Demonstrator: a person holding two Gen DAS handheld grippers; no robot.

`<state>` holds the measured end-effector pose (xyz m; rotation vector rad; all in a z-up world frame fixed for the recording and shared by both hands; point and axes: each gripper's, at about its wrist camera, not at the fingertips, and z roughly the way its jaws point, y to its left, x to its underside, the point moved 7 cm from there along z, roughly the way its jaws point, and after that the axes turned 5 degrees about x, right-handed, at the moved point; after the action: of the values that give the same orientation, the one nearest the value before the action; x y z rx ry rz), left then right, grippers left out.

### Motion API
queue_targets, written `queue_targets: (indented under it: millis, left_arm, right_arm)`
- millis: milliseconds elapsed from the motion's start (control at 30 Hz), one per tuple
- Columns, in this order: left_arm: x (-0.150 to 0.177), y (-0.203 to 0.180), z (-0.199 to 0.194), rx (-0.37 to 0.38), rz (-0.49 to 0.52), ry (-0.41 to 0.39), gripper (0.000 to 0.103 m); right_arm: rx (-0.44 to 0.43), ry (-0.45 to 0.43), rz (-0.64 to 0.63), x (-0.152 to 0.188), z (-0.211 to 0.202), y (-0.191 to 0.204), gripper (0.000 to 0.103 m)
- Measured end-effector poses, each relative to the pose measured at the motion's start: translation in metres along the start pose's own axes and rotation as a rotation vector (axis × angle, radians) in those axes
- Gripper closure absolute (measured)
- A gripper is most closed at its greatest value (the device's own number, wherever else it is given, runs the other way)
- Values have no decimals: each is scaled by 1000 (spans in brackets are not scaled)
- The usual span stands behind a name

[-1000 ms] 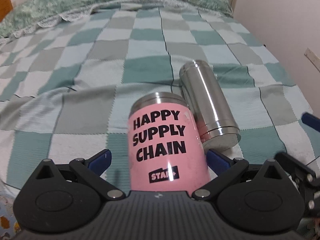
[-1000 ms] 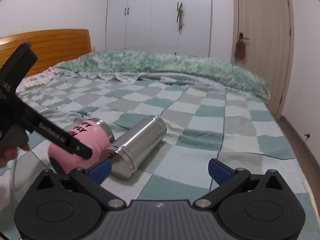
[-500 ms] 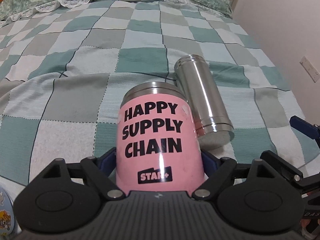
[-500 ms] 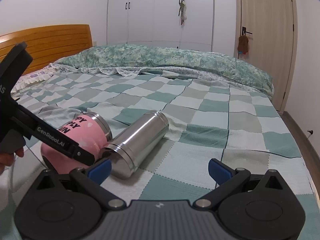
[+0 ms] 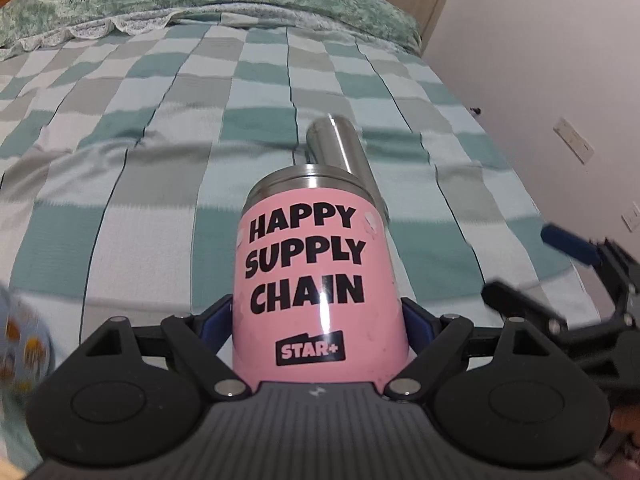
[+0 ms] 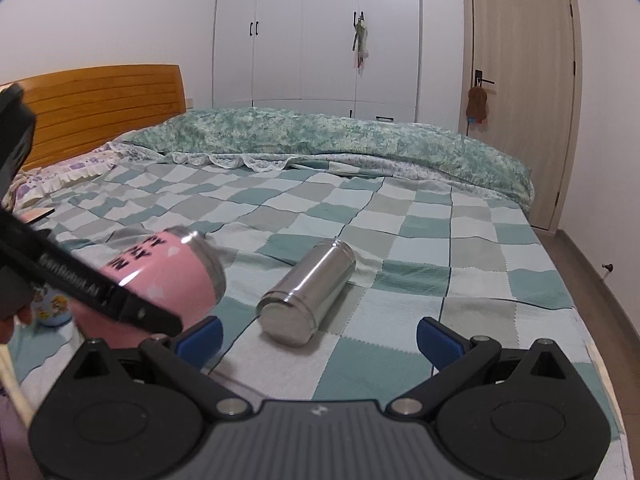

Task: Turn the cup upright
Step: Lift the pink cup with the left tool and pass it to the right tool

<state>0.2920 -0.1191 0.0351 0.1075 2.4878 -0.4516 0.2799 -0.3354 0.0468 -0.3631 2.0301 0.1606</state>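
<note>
Lifted since earlier: pink cup (image 5: 320, 280) clamped in left hand-held gripper (image 5: 318, 328), tilting rim-up at 12 o'clock; right hand-held gripper (image 6: 320, 338) wide open, empty.

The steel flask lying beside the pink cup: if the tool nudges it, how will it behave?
The steel flask would probably roll, being a smooth cylinder on its side. The soft checked blanket may slow it. Its polished wall looks slippery to grip.

— What's on the bed (image 6: 460, 240)?
— A steel flask (image 6: 308, 292) lying on its side near the foot edge.
— And the pink cup (image 6: 168, 280)?
— Tilted, off the checked blanket, clamped in the left gripper (image 6: 120, 308). The right gripper (image 6: 316, 334) is spread wide, holding nothing.
</note>
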Motion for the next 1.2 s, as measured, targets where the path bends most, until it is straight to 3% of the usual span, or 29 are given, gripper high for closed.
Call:
queue_targets:
  millis: [200, 367, 467, 633, 667, 833, 1033, 1200]
  left_arm:
    - [49, 2, -9, 27, -40, 46, 17]
    - [76, 17, 3, 1, -78, 53, 17]
    - [80, 19, 1, 13, -75, 8, 16]
    - [81, 18, -3, 27, -30, 8, 12]
    - [80, 20, -9, 37, -28, -12, 1]
    - [68, 26, -59, 80, 38, -148, 0]
    - [64, 63, -109, -24, 140, -264, 0]
    - [81, 106, -123, -113, 193, -262, 0]
  right_arm:
    - [7, 18, -3, 16, -28, 16, 0]
    - [8, 52, 5, 35, -38, 32, 0]
    - [9, 80, -4, 45, -38, 40, 0]
    - [18, 94, -13, 49, -45, 48, 0]
    - [19, 91, -13, 48, -48, 49, 0]
    - [4, 84, -2, 42, -57, 52, 0]
    - [-88, 123, 48, 36, -50, 84, 0]
    - [-127, 197, 96, 32, -30, 119, 0]
